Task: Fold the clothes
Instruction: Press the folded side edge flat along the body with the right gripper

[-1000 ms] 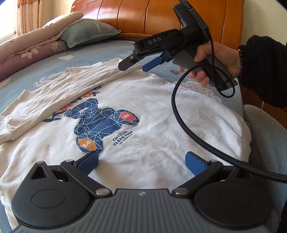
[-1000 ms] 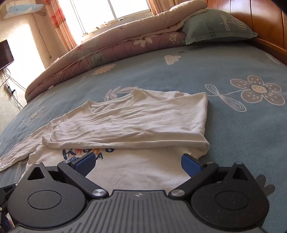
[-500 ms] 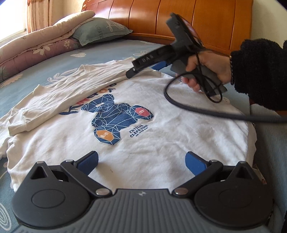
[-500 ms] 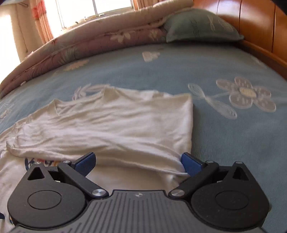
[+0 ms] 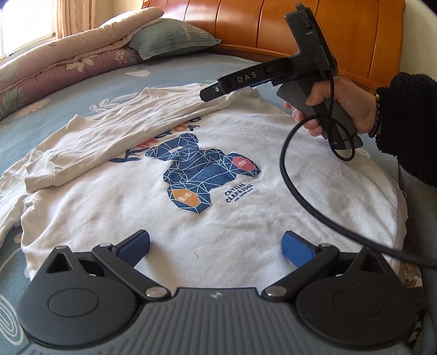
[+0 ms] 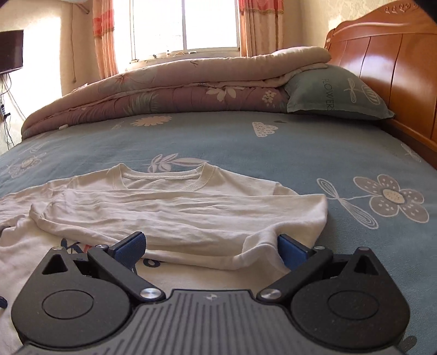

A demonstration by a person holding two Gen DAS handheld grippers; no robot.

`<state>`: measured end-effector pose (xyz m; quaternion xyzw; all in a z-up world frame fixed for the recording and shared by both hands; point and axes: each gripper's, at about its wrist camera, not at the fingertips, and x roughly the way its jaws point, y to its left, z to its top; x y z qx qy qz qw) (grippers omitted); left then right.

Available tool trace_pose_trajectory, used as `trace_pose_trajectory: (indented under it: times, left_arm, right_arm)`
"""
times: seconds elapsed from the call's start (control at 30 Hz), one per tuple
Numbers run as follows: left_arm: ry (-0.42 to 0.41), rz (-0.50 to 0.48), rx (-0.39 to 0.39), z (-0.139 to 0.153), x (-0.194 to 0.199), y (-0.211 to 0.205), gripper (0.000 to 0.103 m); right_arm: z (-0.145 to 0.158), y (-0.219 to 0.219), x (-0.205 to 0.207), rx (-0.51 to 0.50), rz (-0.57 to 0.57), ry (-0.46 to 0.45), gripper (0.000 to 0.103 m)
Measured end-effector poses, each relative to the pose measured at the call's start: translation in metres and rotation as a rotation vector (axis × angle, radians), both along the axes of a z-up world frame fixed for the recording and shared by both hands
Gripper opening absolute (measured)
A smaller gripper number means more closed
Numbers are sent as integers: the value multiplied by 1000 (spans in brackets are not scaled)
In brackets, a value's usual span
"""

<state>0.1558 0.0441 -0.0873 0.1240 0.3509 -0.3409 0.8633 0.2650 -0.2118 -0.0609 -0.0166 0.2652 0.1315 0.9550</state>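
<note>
A white long-sleeved shirt (image 5: 207, 218) with a blue geometric bear print (image 5: 202, 172) lies flat on the bed, one sleeve (image 5: 103, 142) folded across its chest. My left gripper (image 5: 215, 247) hangs open just above the shirt's hem with nothing between its blue pads. In the right wrist view the folded sleeve (image 6: 177, 213) and collar (image 6: 164, 174) lie ahead. My right gripper (image 6: 211, 250) is open and low at the shirt's shoulder fold (image 6: 259, 245), whose raised cloth lies between the pads. The left wrist view shows a hand (image 5: 341, 106) holding the right gripper (image 5: 224, 87) at that far shoulder.
The bed has a blue flowered sheet (image 6: 273, 147). A rolled quilt (image 6: 177, 90) and a grey-green pillow (image 6: 333, 92) lie at its head against the wooden headboard (image 6: 390, 68). A black cable (image 5: 300, 196) loops over the shirt. A window (image 6: 185, 24) is behind.
The right gripper has dropped and moved forward to the shirt's shoulder fold, its view tilting up. The left gripper has drawn back slightly toward the hem. Both stay open.
</note>
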Motion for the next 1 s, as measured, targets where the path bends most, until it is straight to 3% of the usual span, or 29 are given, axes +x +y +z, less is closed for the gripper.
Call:
trace_pose_trajectory:
  times: [0.1,0.23,0.33,0.4,0.5,0.7,0.87,1.0]
  left_arm:
    - [0,-2,-3,-1,1,0,102]
    - [1,0,-6,-1,2,0,102]
    - [3,3,-9,-1,3,1,102]
    - [5,8,-11,-2,5,2,102]
    - [7,16,-15,-2,8,3,102]
    - [-4,33,-10,-3,11,-1,102]
    - [-12,41,-22,-4,16,-1,102]
    - [0,69,-69,-4,26,2,102]
  right_arm:
    - [12,8,-13,-55,35,-88,103]
    - [10,12,4,-64,83,-4,103]
    - [-16,-16,24,37,-1,178,103]
    - [-19,-39,15,161,-37,169,103]
    - [-5,-54,-10,216,-83,93,103]
    - [-29,-59,-27,-149,-199,59,103]
    - [-29,-77,-22,-35,-184,51,103]
    - [-19,-91,-3,182,-117,79,103]
